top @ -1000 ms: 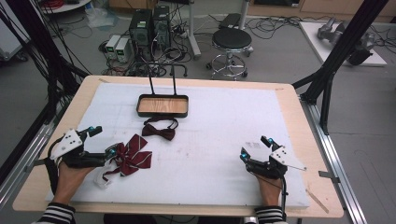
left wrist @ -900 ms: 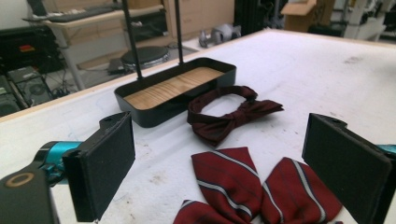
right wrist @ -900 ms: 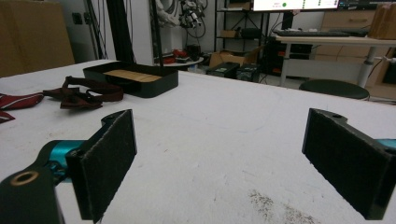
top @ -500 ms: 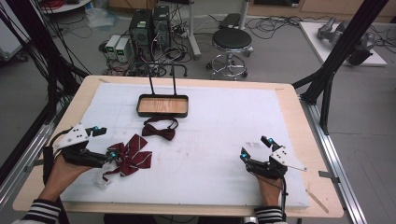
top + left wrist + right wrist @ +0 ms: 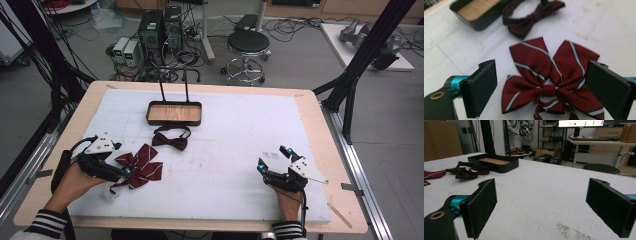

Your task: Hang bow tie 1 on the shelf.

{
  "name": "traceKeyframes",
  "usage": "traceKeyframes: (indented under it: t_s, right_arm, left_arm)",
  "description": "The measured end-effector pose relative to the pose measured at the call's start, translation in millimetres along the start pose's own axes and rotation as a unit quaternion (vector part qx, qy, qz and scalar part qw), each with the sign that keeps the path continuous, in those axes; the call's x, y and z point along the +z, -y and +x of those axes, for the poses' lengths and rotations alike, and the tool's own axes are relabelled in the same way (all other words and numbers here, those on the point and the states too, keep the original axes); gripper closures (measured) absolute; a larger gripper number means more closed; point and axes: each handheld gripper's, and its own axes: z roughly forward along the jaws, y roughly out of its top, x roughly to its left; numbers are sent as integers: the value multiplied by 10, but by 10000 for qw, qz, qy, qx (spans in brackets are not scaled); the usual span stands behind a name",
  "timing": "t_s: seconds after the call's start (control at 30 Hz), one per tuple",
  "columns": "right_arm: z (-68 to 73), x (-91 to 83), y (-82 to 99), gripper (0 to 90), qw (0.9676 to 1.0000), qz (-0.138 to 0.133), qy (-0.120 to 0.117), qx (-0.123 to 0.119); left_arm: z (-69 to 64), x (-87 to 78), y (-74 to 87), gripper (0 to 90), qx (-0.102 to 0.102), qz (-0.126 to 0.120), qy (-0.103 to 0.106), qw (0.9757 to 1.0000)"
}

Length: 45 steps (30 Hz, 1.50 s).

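A dark red bow with white stripes [image 5: 143, 167] lies on the white mat at the front left. My left gripper [image 5: 122, 159] is open and low over its left side. In the left gripper view the striped bow [image 5: 549, 80] lies on the mat between the spread jaws of the left gripper [image 5: 545, 77], its knot near the middle. A plain maroon bow tie [image 5: 170, 140] lies behind it, also seen as the maroon bow tie [image 5: 531, 18]. My right gripper [image 5: 273, 158] rests open at the front right; the right gripper [image 5: 544, 205] has only bare mat between its jaws.
A black tray with a wooden bottom [image 5: 149, 119] and two upright rods stands at the back centre, also seen as the tray [image 5: 477, 25] and the tray [image 5: 507, 166]. The white mat [image 5: 235, 130] covers a wooden table. A stool [image 5: 248, 42] and computers [image 5: 160, 25] stand beyond.
My left gripper has moved right, closer over the striped bow. The right gripper and both bows have stayed where they were.
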Motion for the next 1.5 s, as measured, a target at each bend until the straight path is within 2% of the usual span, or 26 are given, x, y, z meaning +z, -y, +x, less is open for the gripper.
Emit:
traceKeyframes:
  t_s: [0.1, 0.27, 0.37, 0.53, 0.67, 0.9, 1.07, 1.2, 1.5]
  right_arm:
    - [1, -2, 0, 92, 10000, 8, 1, 32]
    - [0, -3, 1, 92, 10000, -3, 1, 41]
    - [1, -4, 1, 92, 10000, 1, 6, 46]
    - [-5, -2, 1, 92, 10000, -22, 15, 9]
    - [-6, -2, 1, 92, 10000, -32, 11, 12]
    - [-5, -3, 2, 92, 10000, -34, 15, 18]
    - [-6, -3, 1, 92, 10000, -35, 11, 15]
    - [-4, -3, 2, 91, 10000, -39, 14, 10]
    - [-2, -6, 3, 92, 10000, -33, 16, 28]
  left_arm:
    - [-43, 44, -30, 133, 121, 251, -95, 9996]
    - [-74, 121, -55, 140, 116, 683, -86, 9976]
    - [-78, 165, -58, 150, 66, 881, 9, 9961]
    - [-96, 222, -69, 174, 145, 1079, 103, 9940]
    - [-110, 268, -75, 182, 108, 1198, 165, 9926]
    - [-117, 302, -79, 271, 88, 1397, 254, 9898]
    - [-106, 294, -86, 315, 91, 1463, 302, 9887]
    - [-91, 295, -95, 360, 12, 1498, 290, 9883]
    - [-63, 333, -101, 432, -66, 1669, 345, 9853]
